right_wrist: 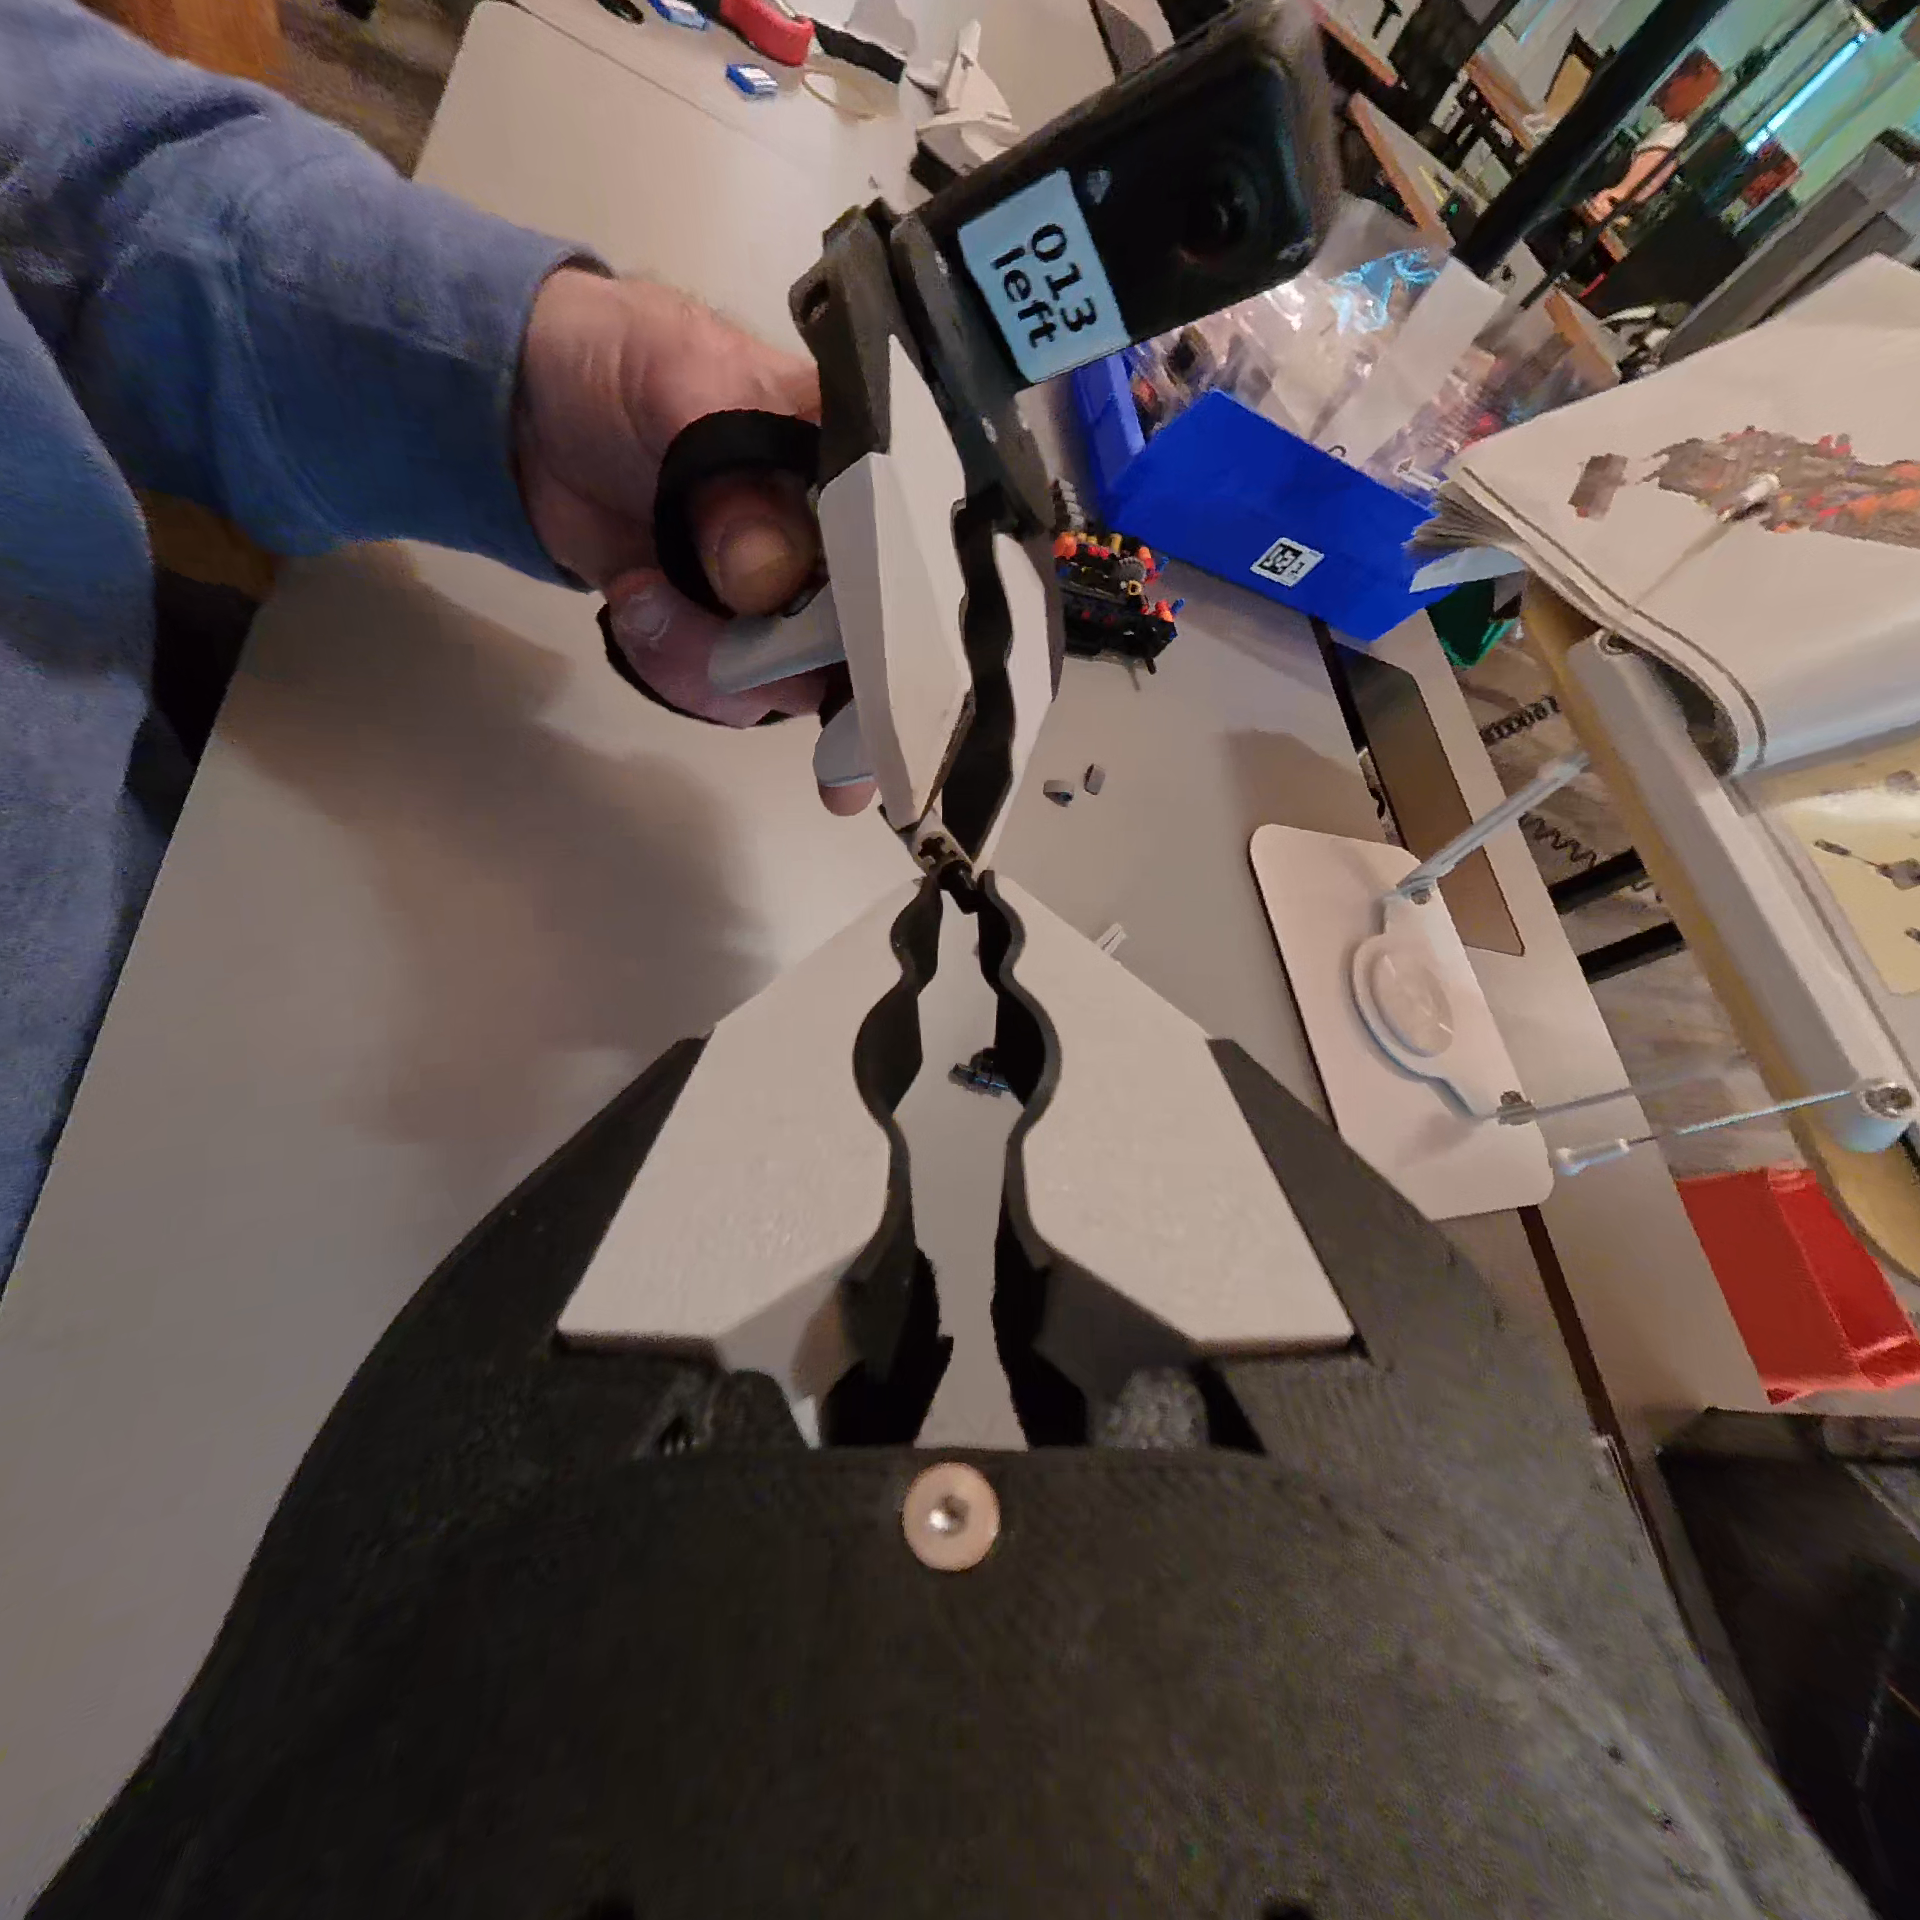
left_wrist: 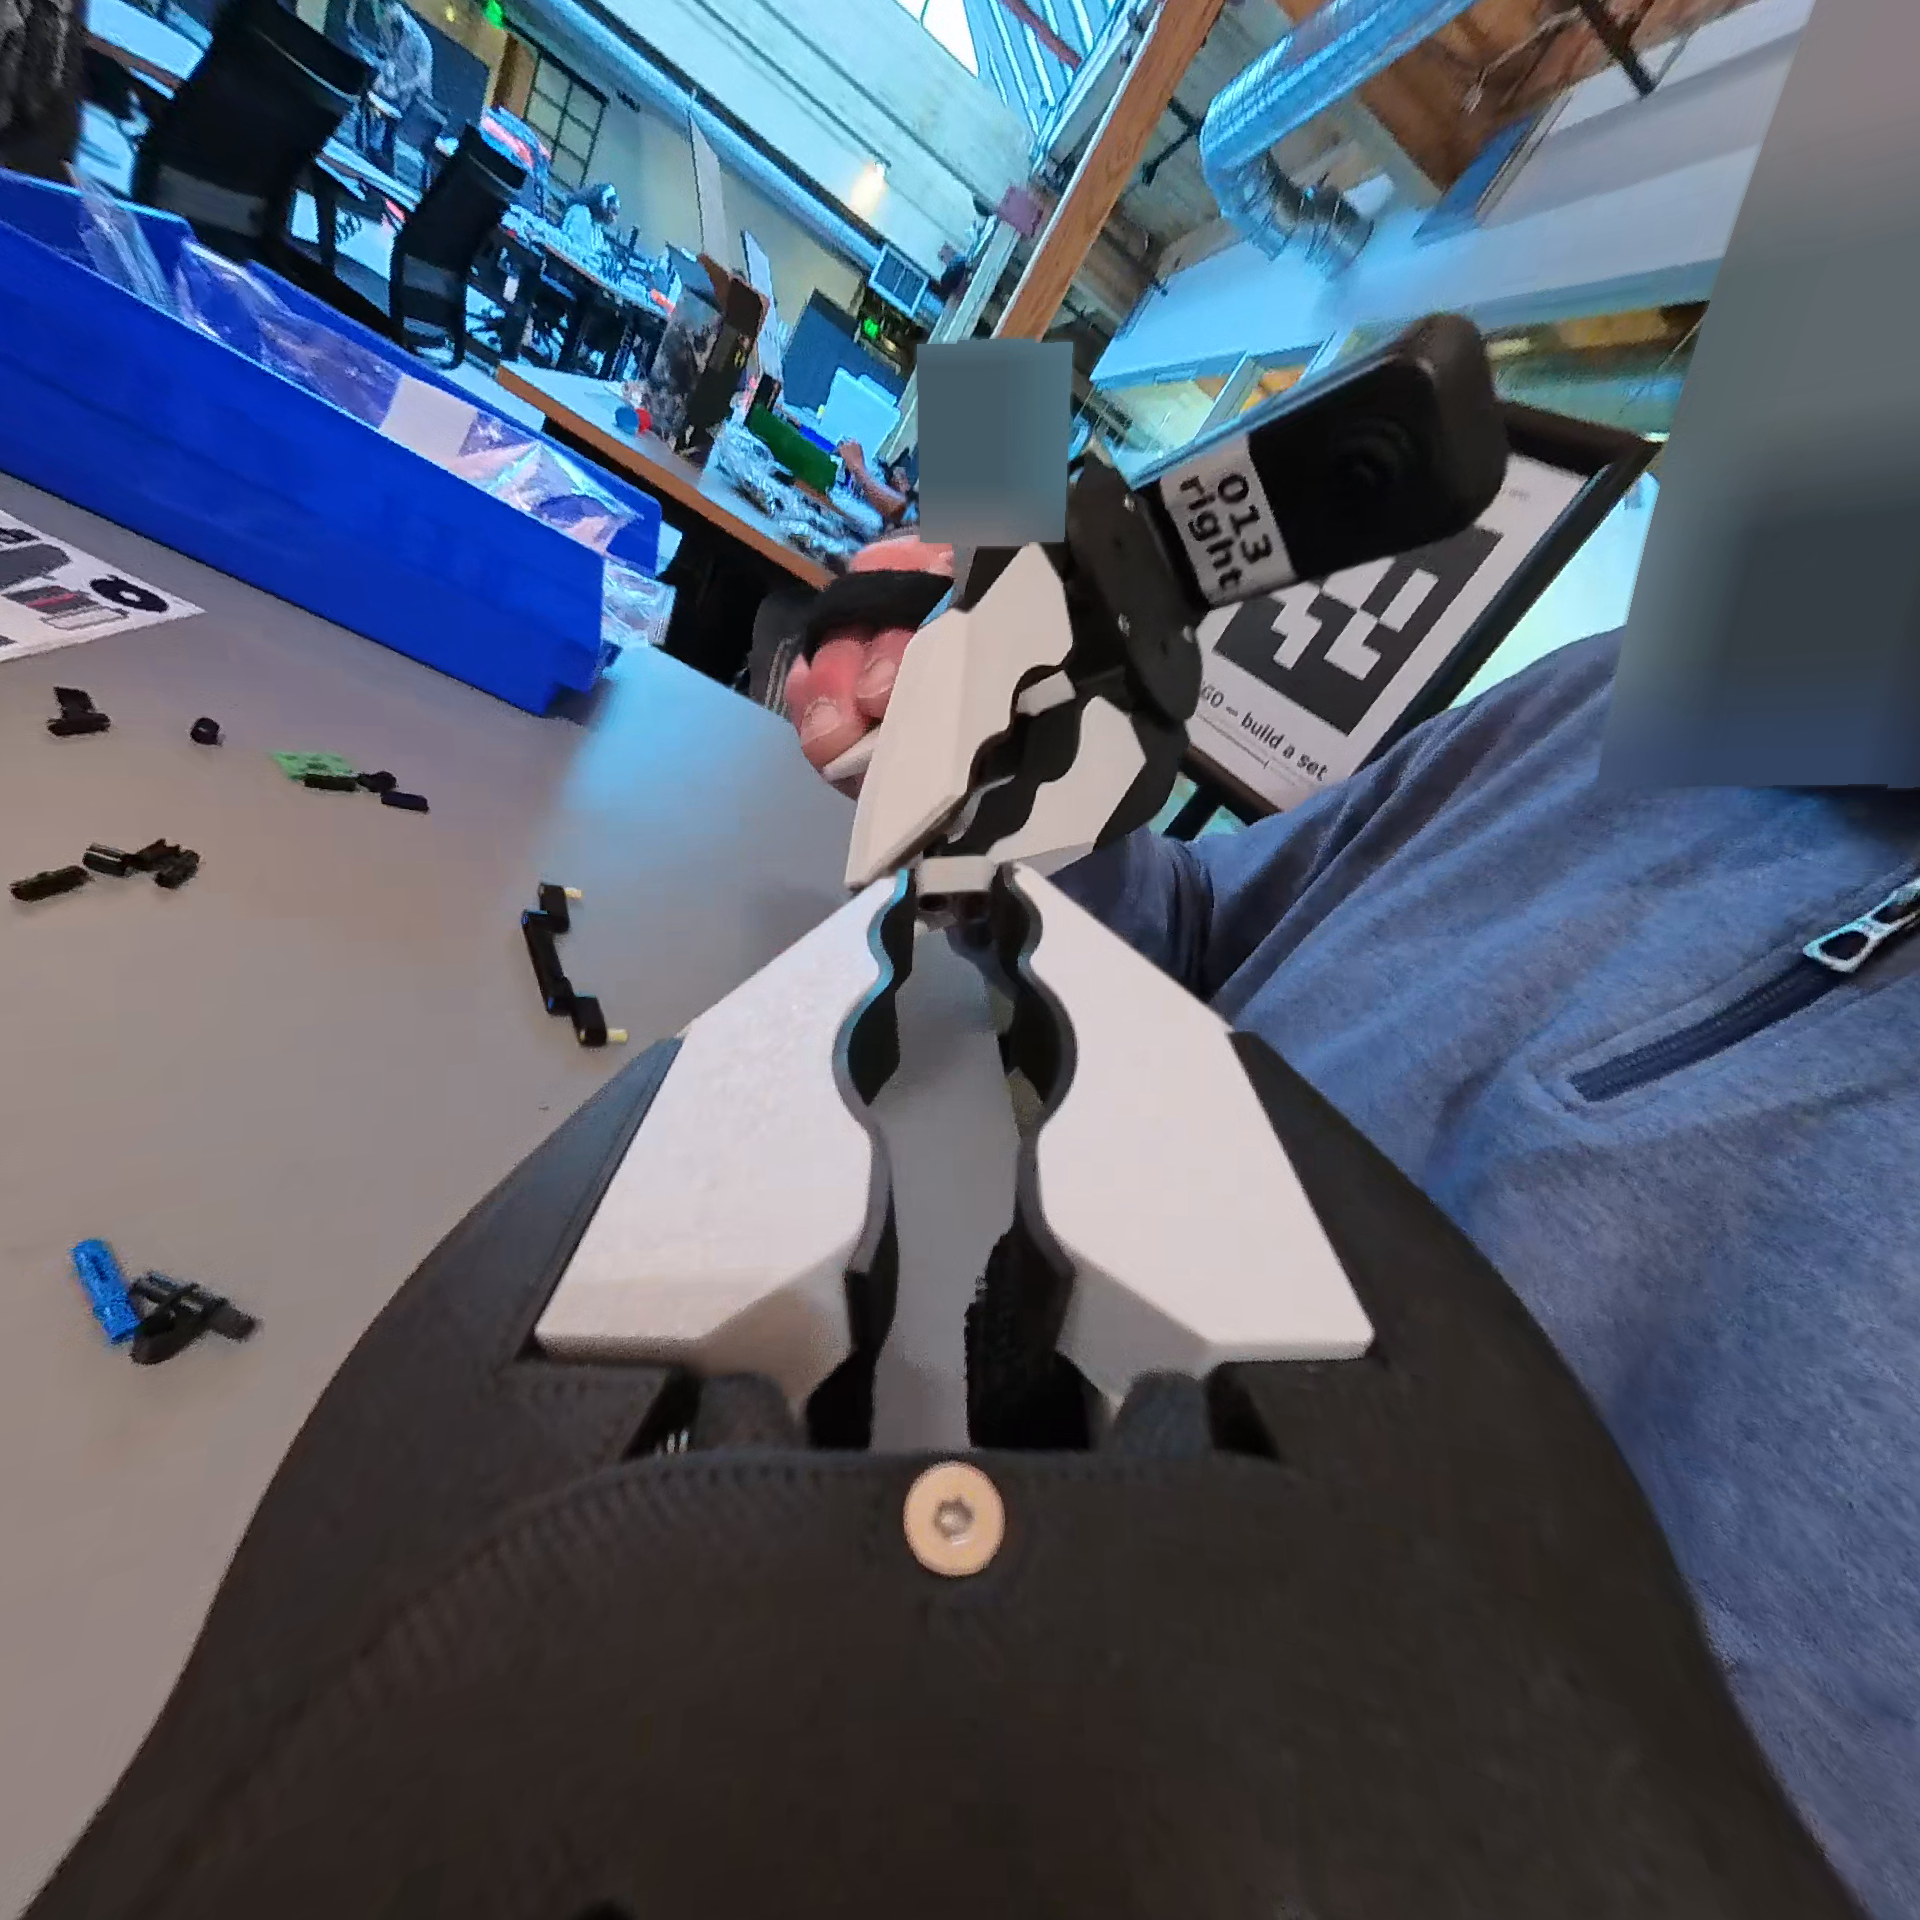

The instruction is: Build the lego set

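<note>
Meets tip to tip, well above the tabletop (left_wrist: 416, 1091), with the left tool (left_wrist: 954, 902) coming from below and the right tool (left_wrist: 935, 847) angled down onto it. Pinches a small lego piece (left_wrist: 951, 876) at that junction, both pairs of tips drawn nearly together around it. Looks like a mating move: holding one end steady, pressing the other home, judging by the opposed angles. Cannot tell whether one part or two, too tiny and half hidden by the tips.

Same story from the right wrist view: right tool (right_wrist: 956, 885) narrowed on the dark end, left tool (right_wrist: 933, 831) clamped on a grey cross-shaped end of the small lego piece (right_wrist: 935, 847).

Keeps the spare black pieces (left_wrist: 566, 966) scattered on the tabletop, within easy reach, apart from the work in the air. Parks the part-built model (right_wrist: 1112, 592) farther back, just beside a blue bin (right_wrist: 1247, 509). Props the instruction booklet (right_wrist: 1714, 520) open on a stand, presumably for reading between steps.

As for writing: white stickers on both tool cameras, a small code sticker on the blue bin, a framed marker card (left_wrist: 1351, 644) behind. Leaves the words unread.
</note>
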`<state>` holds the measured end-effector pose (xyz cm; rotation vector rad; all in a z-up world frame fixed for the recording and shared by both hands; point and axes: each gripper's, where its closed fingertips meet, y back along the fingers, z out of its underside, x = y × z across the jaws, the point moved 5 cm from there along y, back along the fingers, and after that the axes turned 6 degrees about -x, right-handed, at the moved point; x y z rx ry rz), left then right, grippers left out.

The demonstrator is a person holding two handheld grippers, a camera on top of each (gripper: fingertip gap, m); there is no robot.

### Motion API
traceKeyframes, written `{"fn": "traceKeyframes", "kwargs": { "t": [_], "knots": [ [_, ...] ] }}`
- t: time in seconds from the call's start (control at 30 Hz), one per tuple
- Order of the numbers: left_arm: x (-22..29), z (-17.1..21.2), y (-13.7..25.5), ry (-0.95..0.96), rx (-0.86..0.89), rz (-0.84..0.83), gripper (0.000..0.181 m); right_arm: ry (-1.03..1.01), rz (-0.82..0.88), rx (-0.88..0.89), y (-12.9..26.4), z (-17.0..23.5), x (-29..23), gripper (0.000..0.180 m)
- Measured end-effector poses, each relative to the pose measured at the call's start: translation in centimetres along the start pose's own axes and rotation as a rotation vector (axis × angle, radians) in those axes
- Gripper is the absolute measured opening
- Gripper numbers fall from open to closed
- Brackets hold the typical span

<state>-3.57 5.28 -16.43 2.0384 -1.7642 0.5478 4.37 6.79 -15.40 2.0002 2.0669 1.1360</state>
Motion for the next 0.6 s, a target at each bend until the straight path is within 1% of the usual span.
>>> {"fn": "traceKeyframes", "kwargs": {
  "t": [0.13,0.33,0.47,0.53,0.6],
  "knots": [
    [-0.6,-0.6,0.2,0.024,0.044,0.027,0.013,-0.013,0.036,0.002,-0.1,0.0,0.7,0.004],
    [-1.4,-1.5,0.4,0.044,0.119,0.058,0.014,-0.075,0.044,0.039,-0.1,0.2,2.0,0.001],
    [-2.0,-1.9,0.5,0.051,0.163,0.073,0.013,-0.072,0.052,0.035,-0.2,0.2,2.7,0.001],
    [-2.3,-2.3,0.7,0.074,0.206,0.094,0.013,-0.104,0.034,0.037,-0.2,0.1,3.3,0.001],
    [-2.8,-2.8,1.1,0.097,0.288,0.12,0.013,-0.105,0.071,0.04,-0.1,0.0,4.1,0.002]
  ]
}}
